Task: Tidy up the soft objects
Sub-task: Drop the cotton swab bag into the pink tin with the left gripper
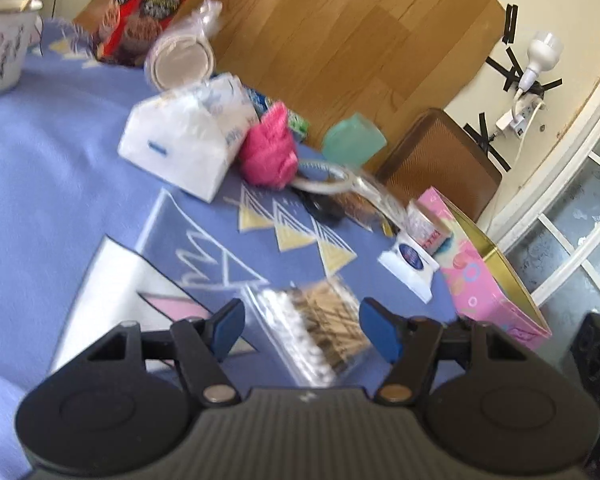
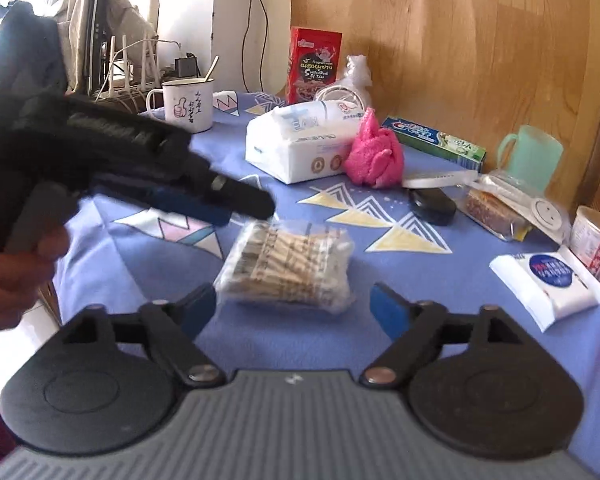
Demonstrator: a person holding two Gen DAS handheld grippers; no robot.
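Blue pads: on our left gripper [image 1: 300, 330] the pads stand spread with nothing between them; the right gripper [image 2: 292, 308] is likewise splayed and empty.
Nearest item: bag of cotton swabs [image 2: 286, 266] lies flat on the tablecloth [image 1: 60, 160], just ahead of both grippers — the left one hangs close above it.
Swab bag handling: we judge it light, its film slick and crinkly, its contents loose; pinch across the short width at mid-body, not a corner.
Pink towel [image 2: 374, 156]: farther back, touching the tissue pack [image 2: 300, 144]. Plush, limp, grippy — take a bunched fold on top.
Tissue pack handling: squashy, wrapper slippery; grip across a narrow end.
Pink tin [image 1: 496, 276]: open at the table edge — possibly the destination; we cannot tell.
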